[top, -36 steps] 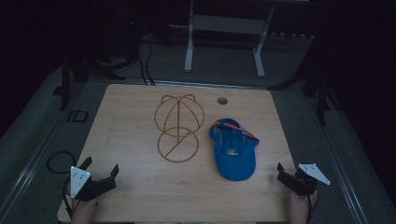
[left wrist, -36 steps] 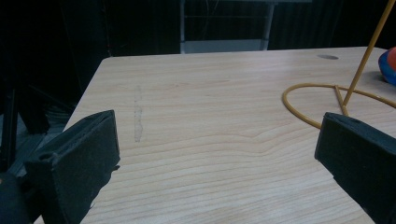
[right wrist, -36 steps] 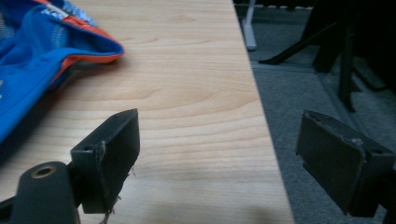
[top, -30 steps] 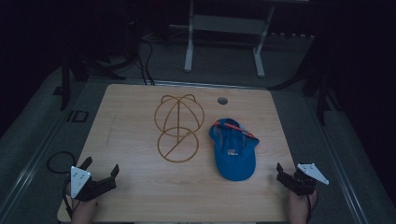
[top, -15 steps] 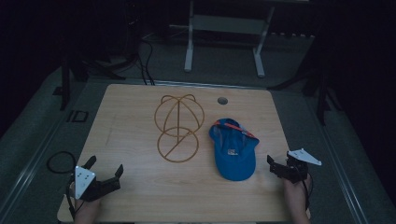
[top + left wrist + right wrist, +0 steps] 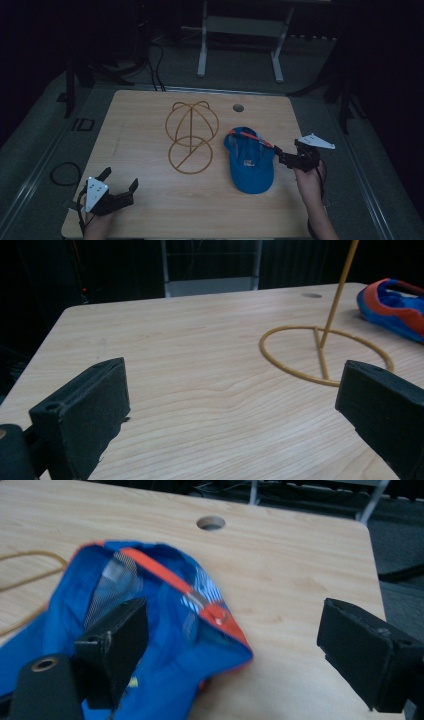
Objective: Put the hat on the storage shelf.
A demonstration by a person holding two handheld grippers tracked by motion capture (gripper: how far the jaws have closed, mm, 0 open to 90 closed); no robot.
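Cap: a blue baseball cap (image 6: pixel 248 162) with orange trim lies upside down on the wooden table (image 6: pixel 145 125), just right of the wire cap stand (image 6: pixel 191 136).
Inside the cap: its hollow faces up, showing mesh lining and an orange strap (nothing else lies in it).
Right gripper (image 6: pixel 284 158): jaws spread wide at the cap's right rim; in the right gripper view one jaw hangs over the cap's inside, the other over bare wood.
Left gripper (image 6: pixel 120 186): jaws wide apart, holding nothing, well left of the stand, near the table's front edge.
Cut off: in the left gripper view the stand's upper loops run off the frame.
Hard to make out: the dark floor and the metal frame (image 6: pixel 240 30) beyond the table.
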